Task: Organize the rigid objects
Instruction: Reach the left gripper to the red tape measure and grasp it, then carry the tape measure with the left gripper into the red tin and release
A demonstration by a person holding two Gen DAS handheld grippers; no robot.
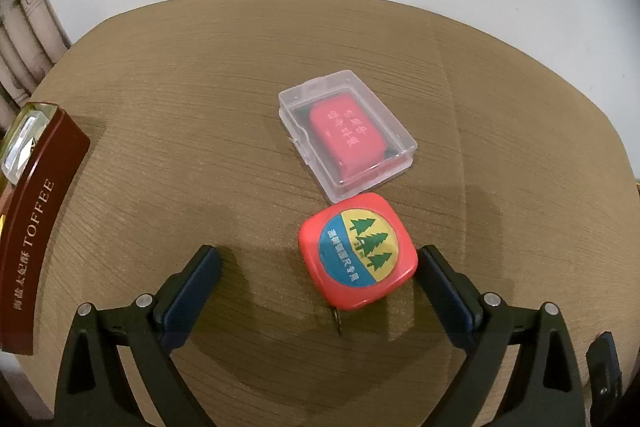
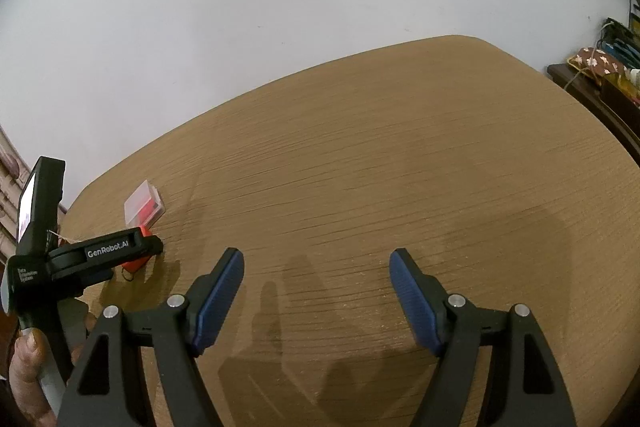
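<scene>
We have the red tape measure lying flat on the wooden surface, one corner touching or nearly touching the clear plastic case, which we judge groups the rigid pieces together. Our left gripper brackets the tape measure with jaws spread wide: the right pad sits just beside it, the left pad well apart, nothing clenched. Our right gripper hangs released over bare surface, holding nothing. A toffee box waits at the left edge.
</scene>
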